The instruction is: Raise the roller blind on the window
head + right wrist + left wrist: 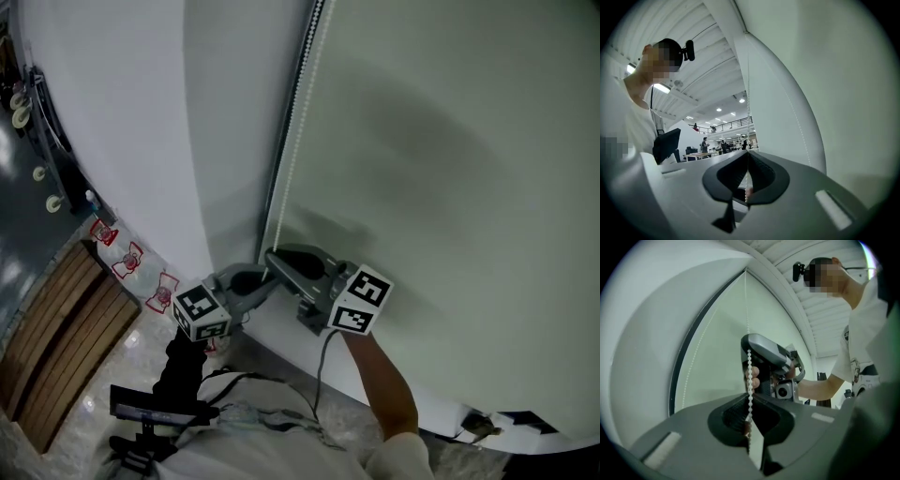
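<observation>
Jaws of left gripper [255, 284] clenched on bead chain [296, 122] at blind's left edge. Right gripper [274, 255] clamped on same chain just above. Roller blind [450, 187] down. Chain likely light, limp, slippery: grip squarely on beads.

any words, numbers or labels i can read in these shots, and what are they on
No text can be read in any view.
Left marker cube and right marker cube: black-and-white square patterns only, no letters or digits.
Red-and-white items on the floor by the wall: any print is too small to read.
Roller blind and bead chain: plain, no label showing.
</observation>
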`<act>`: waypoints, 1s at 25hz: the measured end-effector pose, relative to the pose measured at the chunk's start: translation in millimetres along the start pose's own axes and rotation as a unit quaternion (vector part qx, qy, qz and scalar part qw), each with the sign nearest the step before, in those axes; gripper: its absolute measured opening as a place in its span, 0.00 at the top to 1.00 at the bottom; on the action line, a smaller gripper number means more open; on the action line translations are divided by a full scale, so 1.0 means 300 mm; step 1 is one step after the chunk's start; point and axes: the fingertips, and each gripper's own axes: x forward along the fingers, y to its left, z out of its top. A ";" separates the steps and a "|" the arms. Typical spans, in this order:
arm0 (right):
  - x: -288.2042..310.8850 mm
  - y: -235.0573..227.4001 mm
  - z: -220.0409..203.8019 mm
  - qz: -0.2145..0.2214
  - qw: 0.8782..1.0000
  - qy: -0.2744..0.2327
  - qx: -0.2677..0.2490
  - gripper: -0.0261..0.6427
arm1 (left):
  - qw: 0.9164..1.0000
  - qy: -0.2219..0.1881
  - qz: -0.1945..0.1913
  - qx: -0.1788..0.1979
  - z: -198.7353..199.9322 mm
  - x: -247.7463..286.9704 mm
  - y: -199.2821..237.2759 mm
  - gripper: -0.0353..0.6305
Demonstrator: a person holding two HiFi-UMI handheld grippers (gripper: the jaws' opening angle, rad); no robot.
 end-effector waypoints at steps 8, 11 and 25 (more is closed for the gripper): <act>0.022 0.000 0.098 0.039 0.999 -0.018 0.000 0.78 | 1.000 -0.003 0.002 0.001 0.002 -0.010 0.003 0.95; 0.051 -0.009 0.207 0.052 0.998 -0.029 -0.021 0.77 | 1.000 -0.005 0.004 -0.002 0.006 -0.009 0.009 0.95; 0.108 -0.055 0.733 0.035 0.985 -0.110 -0.127 0.75 | 1.000 -0.003 0.000 0.001 -0.002 -0.006 0.001 0.95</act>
